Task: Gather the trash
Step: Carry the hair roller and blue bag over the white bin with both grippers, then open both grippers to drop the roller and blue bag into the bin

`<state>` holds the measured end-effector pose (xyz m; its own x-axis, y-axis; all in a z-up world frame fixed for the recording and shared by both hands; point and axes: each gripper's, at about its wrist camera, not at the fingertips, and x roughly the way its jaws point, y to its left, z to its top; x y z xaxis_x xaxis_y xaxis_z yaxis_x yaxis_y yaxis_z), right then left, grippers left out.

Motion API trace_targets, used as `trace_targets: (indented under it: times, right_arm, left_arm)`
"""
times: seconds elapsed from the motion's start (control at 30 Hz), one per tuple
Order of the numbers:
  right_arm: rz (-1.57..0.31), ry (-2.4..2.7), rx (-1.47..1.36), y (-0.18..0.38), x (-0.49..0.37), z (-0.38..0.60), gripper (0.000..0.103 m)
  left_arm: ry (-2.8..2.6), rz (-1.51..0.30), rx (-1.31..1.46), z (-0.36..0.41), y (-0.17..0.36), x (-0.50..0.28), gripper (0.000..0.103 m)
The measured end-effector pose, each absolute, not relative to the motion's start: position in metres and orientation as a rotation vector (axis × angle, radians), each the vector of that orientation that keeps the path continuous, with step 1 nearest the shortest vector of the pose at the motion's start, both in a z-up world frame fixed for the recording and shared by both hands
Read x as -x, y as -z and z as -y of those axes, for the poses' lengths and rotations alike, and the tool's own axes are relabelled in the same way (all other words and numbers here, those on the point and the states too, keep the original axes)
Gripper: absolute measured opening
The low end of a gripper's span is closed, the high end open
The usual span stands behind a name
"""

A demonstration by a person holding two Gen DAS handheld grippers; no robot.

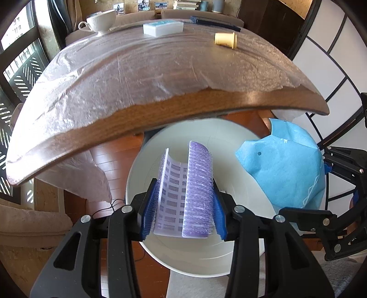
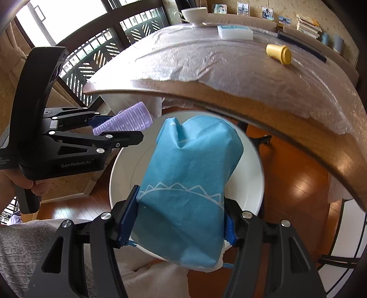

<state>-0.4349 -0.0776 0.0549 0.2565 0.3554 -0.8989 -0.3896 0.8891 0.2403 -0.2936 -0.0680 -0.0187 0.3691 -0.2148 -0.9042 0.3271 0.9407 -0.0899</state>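
My left gripper (image 1: 184, 206) is shut on a purple hair roller (image 1: 198, 190), curled open with a white gridded inside, and holds it over a white bin (image 1: 247, 206) on the floor below the table edge. The roller also shows in the right wrist view (image 2: 130, 120), held by the left gripper (image 2: 119, 128). My right gripper (image 2: 181, 220) is shut on a blue fabric bag (image 2: 188, 183) and holds it above the same white bin (image 2: 250, 183). The bag shows at the right in the left wrist view (image 1: 286, 169).
A wooden table (image 1: 183, 107) under a thin plastic sheet stands beyond the bin. On it lie a yellow cup on its side (image 1: 226, 40), a white box (image 1: 163, 28), a white teacup (image 1: 101, 20) and a dark strip (image 1: 215, 23). Wooden floor lies around the bin.
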Motion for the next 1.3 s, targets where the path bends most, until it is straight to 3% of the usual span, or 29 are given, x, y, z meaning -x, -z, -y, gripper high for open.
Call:
trace_targets:
  times: [1.3]
  right_arm:
    - [-1.39, -0.468, 0.004, 0.013, 0.404, 0.061, 0.061]
  left_arm:
    - [0.31, -1.318, -0.156, 0.093, 0.095, 0.283, 0.044]
